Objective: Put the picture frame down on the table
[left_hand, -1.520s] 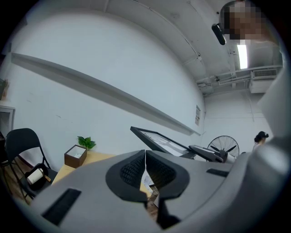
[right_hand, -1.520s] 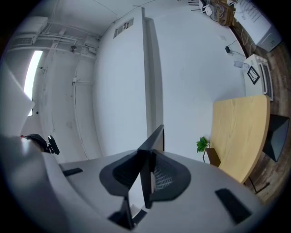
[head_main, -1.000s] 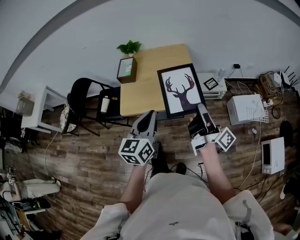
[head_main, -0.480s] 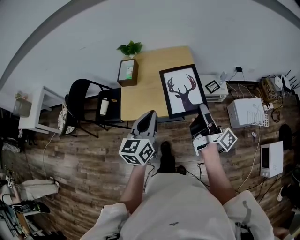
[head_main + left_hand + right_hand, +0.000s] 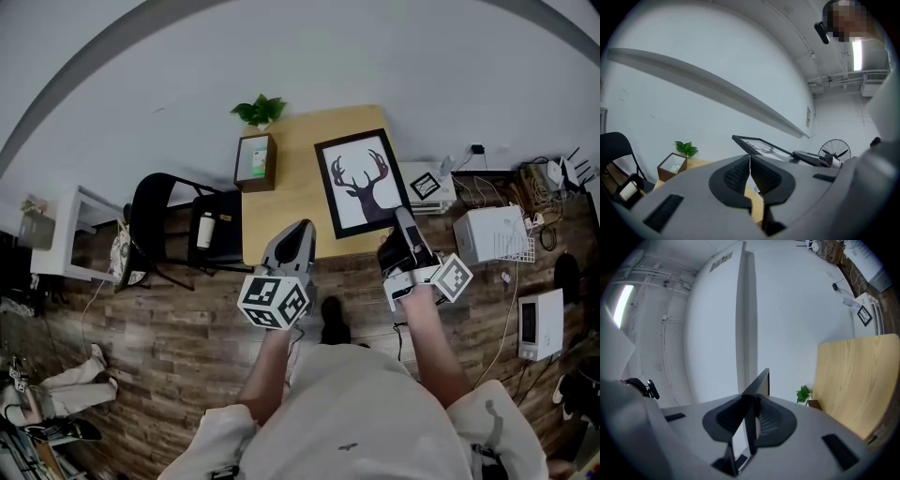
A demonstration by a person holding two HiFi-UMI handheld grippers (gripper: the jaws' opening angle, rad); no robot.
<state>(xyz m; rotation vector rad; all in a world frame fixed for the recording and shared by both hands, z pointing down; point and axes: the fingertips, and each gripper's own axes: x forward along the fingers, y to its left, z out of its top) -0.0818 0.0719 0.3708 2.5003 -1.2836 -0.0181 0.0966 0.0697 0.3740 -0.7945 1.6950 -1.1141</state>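
The black picture frame (image 5: 362, 182) holds a deer print and hangs tilted over the right part of the wooden table (image 5: 286, 192). My right gripper (image 5: 402, 216) is shut on the frame's near right corner. In the right gripper view the frame (image 5: 760, 382) stands edge-on between the pads, with the table (image 5: 855, 380) to its right. My left gripper (image 5: 300, 228) is shut and holds nothing; it hovers at the table's near edge, left of the frame. The left gripper view shows its jaws (image 5: 750, 165) pressed together, with the frame (image 5: 757, 145) beyond them.
A potted plant (image 5: 260, 110) and a wooden box (image 5: 255, 160) stand at the table's far left corner. A black chair (image 5: 164, 222) sits left of the table. White devices (image 5: 491, 232) and cables lie on the wood floor to the right.
Both grippers and the frame have moved forward towards the table; the frame now hangs more over the tabletop than past its right edge. The grip is unchanged.
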